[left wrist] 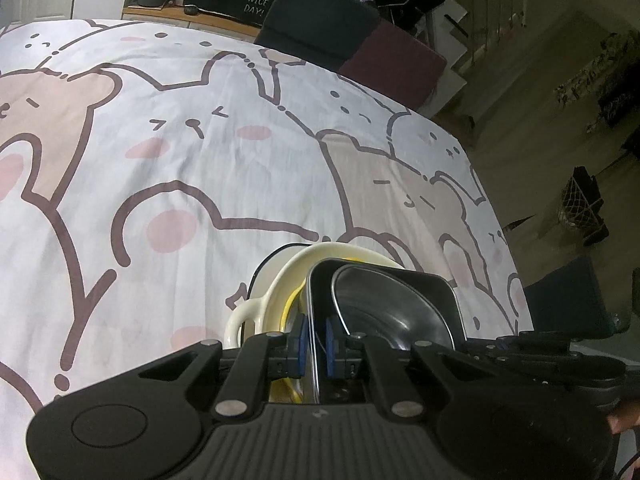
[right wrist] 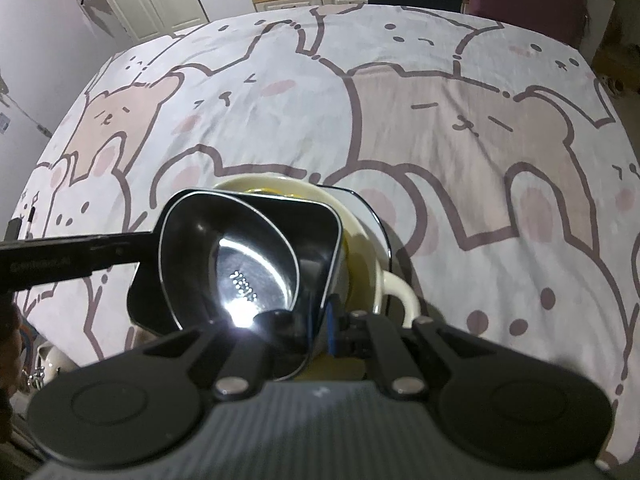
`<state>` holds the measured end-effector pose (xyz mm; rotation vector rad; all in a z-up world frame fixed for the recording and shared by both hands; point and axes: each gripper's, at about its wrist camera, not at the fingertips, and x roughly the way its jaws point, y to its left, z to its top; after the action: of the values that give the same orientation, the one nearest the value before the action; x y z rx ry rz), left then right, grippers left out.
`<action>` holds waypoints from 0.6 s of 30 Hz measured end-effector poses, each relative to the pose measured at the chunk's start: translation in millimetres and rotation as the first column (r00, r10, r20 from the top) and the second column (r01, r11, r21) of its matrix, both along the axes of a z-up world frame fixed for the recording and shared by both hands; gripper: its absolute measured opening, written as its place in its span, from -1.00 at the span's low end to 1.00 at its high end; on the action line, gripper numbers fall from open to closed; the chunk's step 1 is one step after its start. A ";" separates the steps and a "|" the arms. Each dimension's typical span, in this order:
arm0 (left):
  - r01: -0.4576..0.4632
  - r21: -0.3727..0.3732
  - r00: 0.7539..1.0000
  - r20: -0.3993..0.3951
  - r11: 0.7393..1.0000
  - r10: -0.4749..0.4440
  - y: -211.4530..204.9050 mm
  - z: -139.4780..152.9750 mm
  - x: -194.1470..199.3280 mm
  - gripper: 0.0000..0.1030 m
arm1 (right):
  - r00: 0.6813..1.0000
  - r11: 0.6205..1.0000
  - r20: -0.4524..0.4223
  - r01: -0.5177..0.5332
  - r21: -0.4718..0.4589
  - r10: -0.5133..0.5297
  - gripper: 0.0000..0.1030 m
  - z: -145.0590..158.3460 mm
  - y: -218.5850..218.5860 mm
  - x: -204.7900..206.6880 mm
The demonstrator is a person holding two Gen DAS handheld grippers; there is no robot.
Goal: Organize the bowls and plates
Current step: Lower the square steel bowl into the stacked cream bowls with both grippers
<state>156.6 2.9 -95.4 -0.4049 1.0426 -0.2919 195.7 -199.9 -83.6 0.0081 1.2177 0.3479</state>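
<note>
A black square dish (left wrist: 436,292) holds a shiny steel bowl (left wrist: 384,304) and sits tilted over a cream handled dish (left wrist: 276,292) with something yellow inside. Under them lies a white plate with a dark rim (right wrist: 376,216). My left gripper (left wrist: 316,344) is shut on the near rim of the black dish, one blue pad on each side. In the right wrist view, my right gripper (right wrist: 320,328) is shut on the opposite rim of the black dish (right wrist: 320,232), next to the steel bowl (right wrist: 248,276). The cream dish's handle (right wrist: 404,292) sticks out to the right. My left gripper (right wrist: 148,242) reaches in from the left.
The stack stands near the front edge of a table covered by a bear-patterned cloth (left wrist: 200,140). A dark blue chair (left wrist: 320,16) and a maroon chair (left wrist: 396,64) stand at the far edge. Floor and clutter lie beyond the right edge.
</note>
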 end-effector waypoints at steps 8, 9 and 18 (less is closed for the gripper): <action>0.002 0.001 1.000 -0.004 1.000 -0.002 -0.8 -1.4 0.8 -0.83 | 1.000 1.000 -0.007 -0.004 -0.010 0.004 -0.84 -3.2 1.5 2.6; 0.002 0.002 1.000 -0.004 1.000 -0.002 -0.9 -1.5 0.9 -0.83 | 1.000 1.000 -0.008 -0.003 -0.009 0.003 -0.84 -3.5 1.5 3.1; 0.002 0.001 1.000 -0.002 1.000 -0.002 -0.7 -0.1 0.3 -0.83 | 1.000 1.000 -0.019 -0.007 -0.010 0.007 -0.84 -7.9 0.9 4.7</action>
<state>156.9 2.1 -95.5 -0.4039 1.0451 -0.2928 200.4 -199.0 -91.5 -0.0016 1.2381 0.3480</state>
